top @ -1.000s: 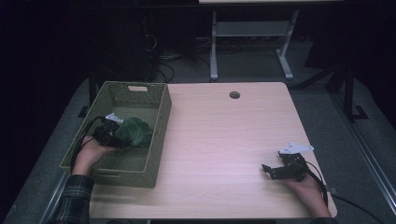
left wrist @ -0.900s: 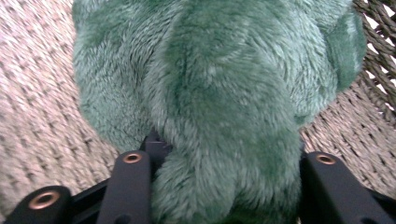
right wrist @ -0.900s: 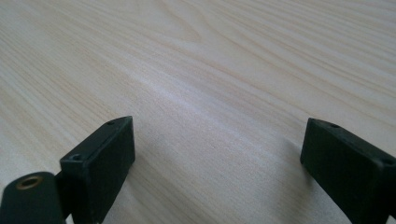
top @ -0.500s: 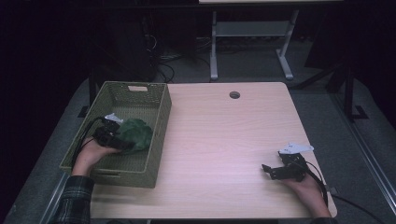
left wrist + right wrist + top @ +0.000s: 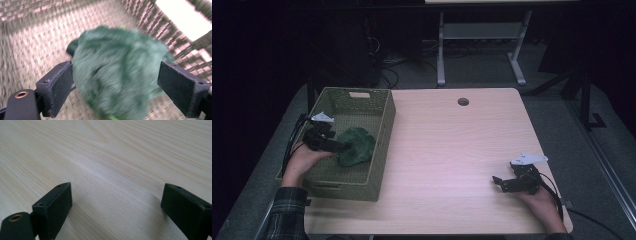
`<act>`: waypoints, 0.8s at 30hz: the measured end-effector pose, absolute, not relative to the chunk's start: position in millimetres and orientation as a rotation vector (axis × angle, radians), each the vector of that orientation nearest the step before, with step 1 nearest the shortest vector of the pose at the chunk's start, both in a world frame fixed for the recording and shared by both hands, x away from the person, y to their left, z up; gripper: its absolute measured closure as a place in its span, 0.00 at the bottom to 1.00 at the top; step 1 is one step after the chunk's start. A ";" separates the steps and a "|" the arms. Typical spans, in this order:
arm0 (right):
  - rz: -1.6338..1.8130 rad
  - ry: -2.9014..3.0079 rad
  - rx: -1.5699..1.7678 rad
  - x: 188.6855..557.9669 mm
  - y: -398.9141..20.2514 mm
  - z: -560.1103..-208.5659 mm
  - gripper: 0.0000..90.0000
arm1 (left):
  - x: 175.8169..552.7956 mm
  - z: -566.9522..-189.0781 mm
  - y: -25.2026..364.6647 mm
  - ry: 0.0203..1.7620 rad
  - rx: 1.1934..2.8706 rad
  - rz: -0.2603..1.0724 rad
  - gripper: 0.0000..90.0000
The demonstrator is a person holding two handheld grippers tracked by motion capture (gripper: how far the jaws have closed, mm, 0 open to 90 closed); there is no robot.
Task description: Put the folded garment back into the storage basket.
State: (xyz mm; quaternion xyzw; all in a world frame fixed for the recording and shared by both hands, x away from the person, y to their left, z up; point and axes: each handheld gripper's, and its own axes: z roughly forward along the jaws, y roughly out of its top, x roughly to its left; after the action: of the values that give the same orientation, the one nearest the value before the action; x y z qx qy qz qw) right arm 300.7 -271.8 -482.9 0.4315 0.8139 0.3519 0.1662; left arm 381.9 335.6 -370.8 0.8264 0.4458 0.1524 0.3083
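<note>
Two grippers are in play, and the left gripper point(image 5: 343, 146) is by far the nearer to the cloth point(image 5: 356, 145). That green cloth lies bunched on the floor of the basket point(image 5: 379, 150), toward the basket's right wall and about midway along its length. The left gripper points across the basket at the cloth's left edge. In the left gripper view the cloth point(image 5: 117, 72) sits directly ahead, between the two jaws: these have just been opening and now stand wide apart, with the left pad at the fabric's edge and the right pad showing a gap. Judged from this, the cloth is released, and any regrasp would need only a short closing move along the same line. The bundle has no clear long axis; it reads as a rounded heap.

The right gripper point(image 5: 498, 182) rests on the table point(image 5: 452, 150) well to the right of the basket, jaws spread with nothing between them.

Motion blur in the left gripper view hides the cloth's folds and whether the left pad touches it. The basket's near wall conceals the floor just behind it
</note>
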 end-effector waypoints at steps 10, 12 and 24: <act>1.001 2.318 1.229 300.7 -271.7 -482.8 0.11 | 377.1 -339.4 311.7 1.094 2.150 0.405 0.14; 1.001 2.317 1.230 300.7 -271.7 -482.8 0.11 | 375.9 -334.8 306.6 1.078 2.150 0.412 0.14; 1.000 2.317 1.228 300.7 -271.7 -482.8 0.11 | 369.4 -322.3 258.1 0.952 2.162 0.390 0.14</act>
State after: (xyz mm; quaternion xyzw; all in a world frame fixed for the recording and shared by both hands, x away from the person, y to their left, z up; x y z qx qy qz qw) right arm 300.7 -271.7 -482.8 0.4314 0.8140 0.3514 0.1665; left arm 369.4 258.1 -322.3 0.8408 0.3701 0.1516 0.3649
